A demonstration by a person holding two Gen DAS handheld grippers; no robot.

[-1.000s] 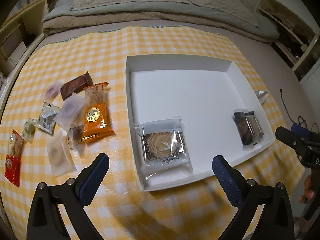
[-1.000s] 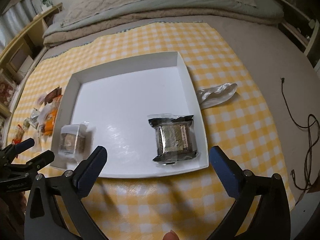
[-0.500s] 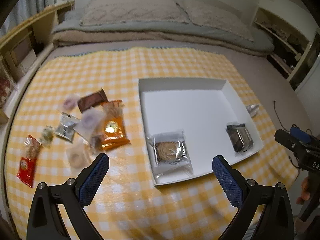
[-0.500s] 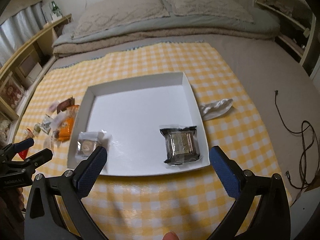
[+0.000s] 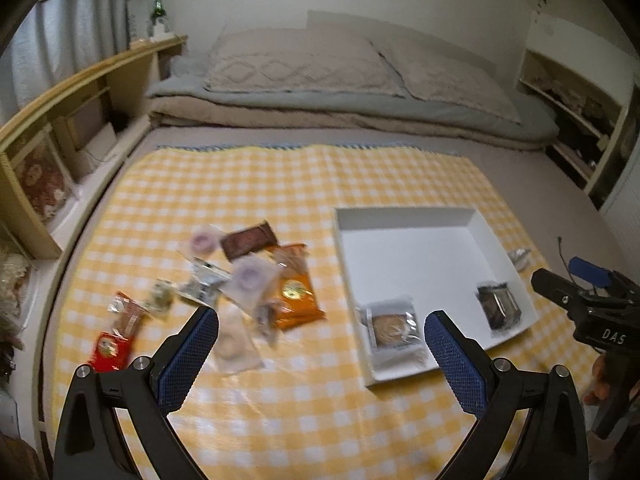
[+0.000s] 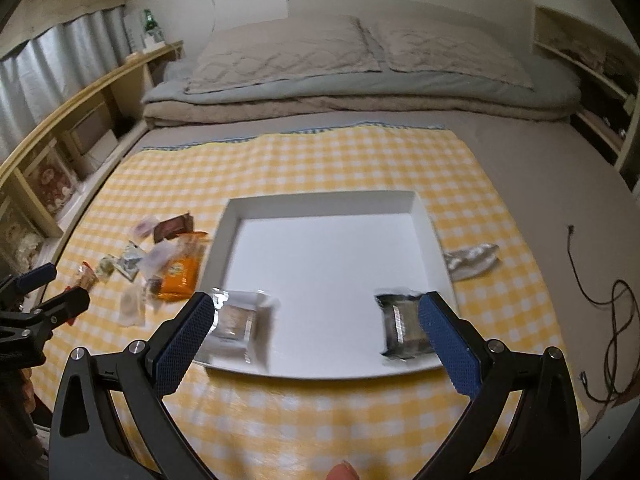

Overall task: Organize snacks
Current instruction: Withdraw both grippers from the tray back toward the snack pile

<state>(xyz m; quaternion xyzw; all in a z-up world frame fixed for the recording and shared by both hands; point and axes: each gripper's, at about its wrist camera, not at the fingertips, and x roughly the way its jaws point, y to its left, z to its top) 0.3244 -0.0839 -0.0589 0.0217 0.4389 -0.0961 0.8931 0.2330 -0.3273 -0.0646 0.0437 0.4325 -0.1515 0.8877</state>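
Home bedroom: folded bedding [image 5: 344,108] and pillows [image 6: 280,56] on the floor, wooden shelf [image 5: 80,92] along the wall, curtain [image 6: 48,64], checkered cloth [image 5: 280,184].

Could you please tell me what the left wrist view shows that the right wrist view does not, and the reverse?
Only the left wrist view shows the right gripper, open, at its right edge. Only the right wrist view shows the whole black cable on the floor, a fingertip at the bottom edge, and the left gripper, open. Both show the white tray holding two wrapped snacks, the loose snack pile on the yellow checked cloth, and the bed behind.
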